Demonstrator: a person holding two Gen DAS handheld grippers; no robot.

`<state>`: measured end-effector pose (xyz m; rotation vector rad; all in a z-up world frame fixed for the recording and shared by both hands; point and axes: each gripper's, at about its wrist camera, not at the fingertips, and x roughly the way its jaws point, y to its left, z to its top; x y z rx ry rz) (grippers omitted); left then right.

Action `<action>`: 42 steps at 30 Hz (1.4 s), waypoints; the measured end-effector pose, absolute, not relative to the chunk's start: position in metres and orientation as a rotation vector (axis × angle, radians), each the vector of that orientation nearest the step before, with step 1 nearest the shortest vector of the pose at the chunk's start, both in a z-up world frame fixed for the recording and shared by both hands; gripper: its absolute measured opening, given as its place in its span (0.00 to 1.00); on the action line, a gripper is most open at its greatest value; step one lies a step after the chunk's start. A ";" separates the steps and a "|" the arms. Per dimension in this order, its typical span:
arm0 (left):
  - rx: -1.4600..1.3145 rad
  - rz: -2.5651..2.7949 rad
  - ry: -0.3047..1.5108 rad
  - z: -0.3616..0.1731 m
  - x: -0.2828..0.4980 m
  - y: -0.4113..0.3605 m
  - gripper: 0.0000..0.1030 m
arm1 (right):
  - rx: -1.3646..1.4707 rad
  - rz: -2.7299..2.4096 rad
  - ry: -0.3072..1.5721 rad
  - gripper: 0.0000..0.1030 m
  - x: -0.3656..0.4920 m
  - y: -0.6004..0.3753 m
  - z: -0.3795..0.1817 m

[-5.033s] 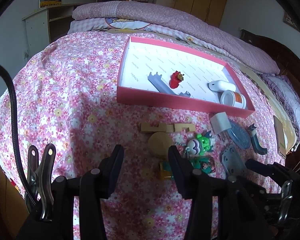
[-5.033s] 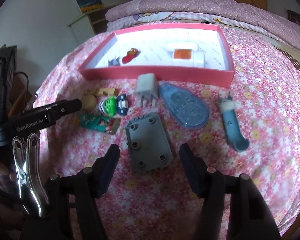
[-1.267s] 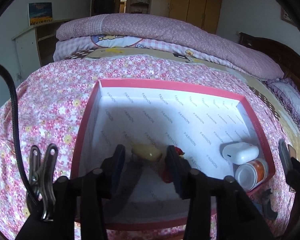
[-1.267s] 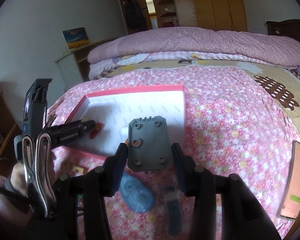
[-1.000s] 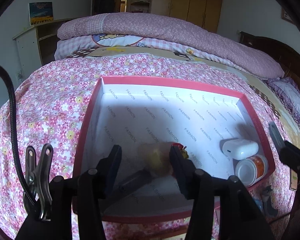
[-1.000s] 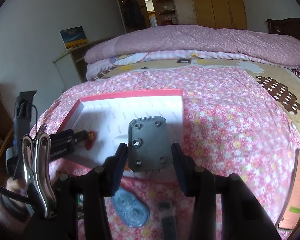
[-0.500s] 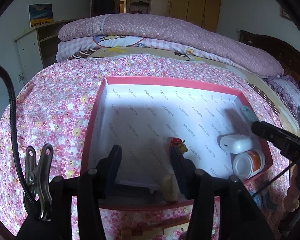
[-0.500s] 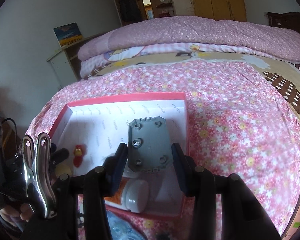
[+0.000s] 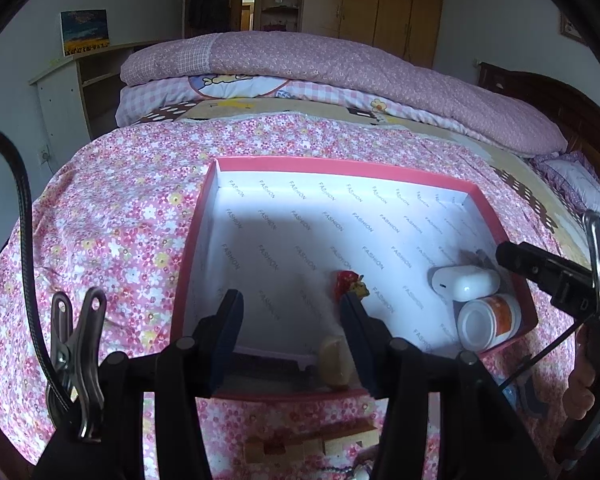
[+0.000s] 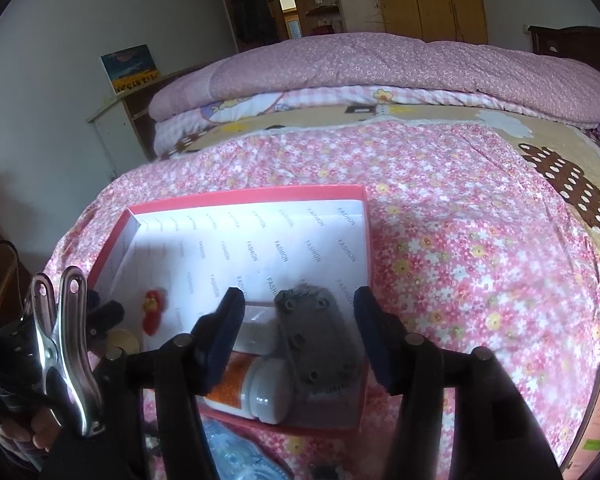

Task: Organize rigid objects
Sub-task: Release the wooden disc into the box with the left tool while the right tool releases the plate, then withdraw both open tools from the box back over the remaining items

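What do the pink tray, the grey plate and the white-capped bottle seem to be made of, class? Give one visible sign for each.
Pink tray: probably cardboard; thin folded walls, printed paper lining.
Grey plate: likely moulded plastic, possibly metal; matte, with round holes.
Bottle: probably plastic; smooth glossy cap, orange label.

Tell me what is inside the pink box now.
Inside the pink box: red toy, white earbud case, orange-labelled bottle, round wooden piece, grey plate. The left claw covers part of the near edge.

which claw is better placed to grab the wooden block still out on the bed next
Left, probably. The wooden block lies just outside the box, right below the empty left claw. The right claw is opening over the box, the grey plate blurred between its jaws.
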<state>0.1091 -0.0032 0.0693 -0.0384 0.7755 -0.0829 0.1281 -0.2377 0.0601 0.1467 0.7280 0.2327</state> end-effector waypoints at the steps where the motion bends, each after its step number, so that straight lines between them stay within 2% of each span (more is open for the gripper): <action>1: -0.038 -0.084 0.774 0.070 0.107 -0.003 0.52 | 0.151 0.235 0.726 0.56 0.126 -0.238 0.061; 24: -0.100 -0.098 0.792 0.071 0.045 0.013 0.52 | 0.141 0.314 0.694 0.57 0.056 -0.235 0.074; 42: -0.190 -0.105 0.830 0.052 0.005 0.016 0.52 | 0.178 0.299 0.781 0.57 0.014 -0.256 0.034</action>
